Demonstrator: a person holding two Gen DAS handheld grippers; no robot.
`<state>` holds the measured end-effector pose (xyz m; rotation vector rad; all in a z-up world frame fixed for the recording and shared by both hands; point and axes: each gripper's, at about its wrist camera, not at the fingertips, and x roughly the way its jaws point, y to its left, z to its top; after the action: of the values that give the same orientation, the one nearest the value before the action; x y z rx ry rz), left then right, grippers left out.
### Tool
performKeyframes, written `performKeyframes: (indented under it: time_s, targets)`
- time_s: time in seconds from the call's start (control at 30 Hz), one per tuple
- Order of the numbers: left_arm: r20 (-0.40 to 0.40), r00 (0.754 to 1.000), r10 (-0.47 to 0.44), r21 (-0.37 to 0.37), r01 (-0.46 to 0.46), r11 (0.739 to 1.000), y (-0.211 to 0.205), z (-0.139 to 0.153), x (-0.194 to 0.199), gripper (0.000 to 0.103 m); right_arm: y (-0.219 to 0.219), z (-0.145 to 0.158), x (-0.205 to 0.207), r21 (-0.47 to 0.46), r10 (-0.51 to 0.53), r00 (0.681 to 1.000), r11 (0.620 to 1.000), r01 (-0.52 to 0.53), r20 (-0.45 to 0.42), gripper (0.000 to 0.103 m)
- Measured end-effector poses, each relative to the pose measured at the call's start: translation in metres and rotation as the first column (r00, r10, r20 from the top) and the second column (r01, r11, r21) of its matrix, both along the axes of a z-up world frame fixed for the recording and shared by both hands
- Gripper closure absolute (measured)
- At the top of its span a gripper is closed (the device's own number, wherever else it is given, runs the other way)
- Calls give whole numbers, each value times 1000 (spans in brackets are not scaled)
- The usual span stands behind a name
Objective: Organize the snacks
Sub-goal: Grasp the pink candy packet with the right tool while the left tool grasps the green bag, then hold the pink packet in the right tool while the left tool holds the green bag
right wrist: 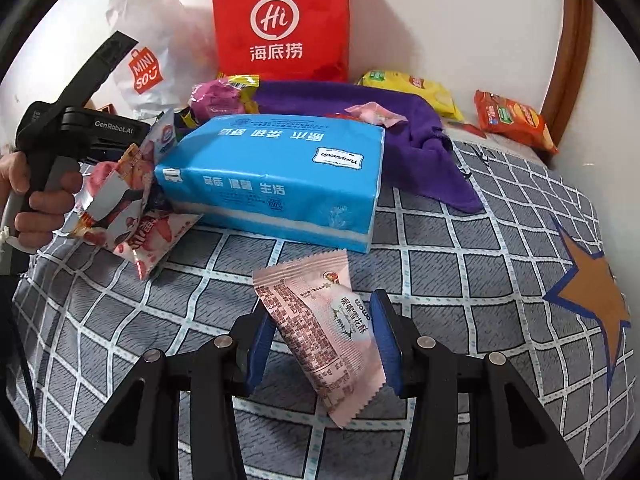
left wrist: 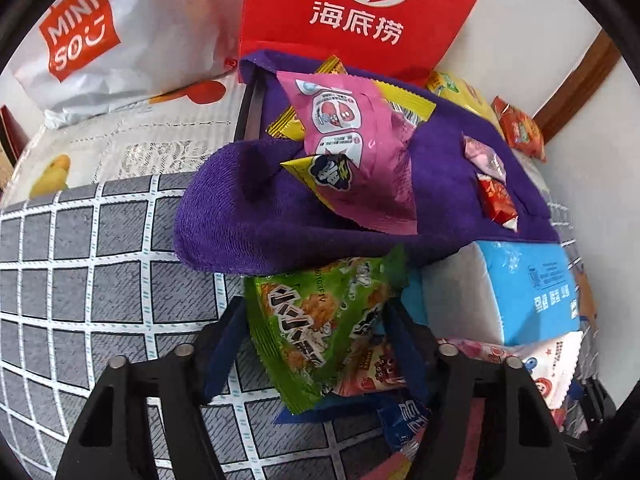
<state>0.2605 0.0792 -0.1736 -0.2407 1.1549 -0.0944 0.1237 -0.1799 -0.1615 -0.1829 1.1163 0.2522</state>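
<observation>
Our right gripper [right wrist: 322,340] clamps a pale pink snack packet [right wrist: 320,332] above the grey checked bedcover [right wrist: 460,248], just in front of the blue tissue pack [right wrist: 276,176]. Our left gripper [left wrist: 316,344] has a green snack bag [left wrist: 316,320] between its jaws; whether they press it we cannot tell. Only the left view shows the pink packet [left wrist: 356,148] on the purple towel [left wrist: 248,208], with a red Haidilao bag [left wrist: 360,12] against the white wall behind.
</observation>
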Motion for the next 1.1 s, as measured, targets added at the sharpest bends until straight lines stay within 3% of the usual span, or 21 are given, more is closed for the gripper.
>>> performKeyframes:
  time_s: [0.03, 0.3, 0.5, 0.63, 0.77, 0.9, 0.97, 1.1]
  targets:
    - [6, 1000, -2, -18, 2, 1000, 1, 2, -1, 47, 1, -1, 1, -2, -1, 1000, 1000, 1, 1, 56]
    - [16, 1000, -20, -50, 20, 999, 13, 26, -35, 49, 2, 6, 1, -6, -23, 1000, 1000, 23, -9, 57]
    - [28, 999, -27, -12, 27, 1000, 26, 45, -91, 49, -7, 22, -7, -83, -49, 999, 995, 51, 20, 58]
    - [3, 1000, -17, 7, 17, 1000, 27, 39, -115, 49, -8, 15, -6, -57, -61, 998, 997, 59, -22, 57]
    - [-10, 1000, -15, -4, 15, 1000, 23, 27, -122, 47, -4, 3, -1, 31, -60, 996, 998, 62, -67, 42]
    - [-10, 1000, 0, -42, 0, 999, 19, 10, -117, 47, -12, 5, -2, 87, -69, 994, 993, 76, -87, 37]
    - [12, 1000, 5, -43, -5, 999, 17, 6, -117, 40, -16, 8, -6, 100, -53, 996, 993, 61, -71, 30]
    - [73, 997, 9, -49, -5, 999, 14, 3, -120, 33, -19, 3, -8, 89, -59, 997, 994, 62, -43, 29]
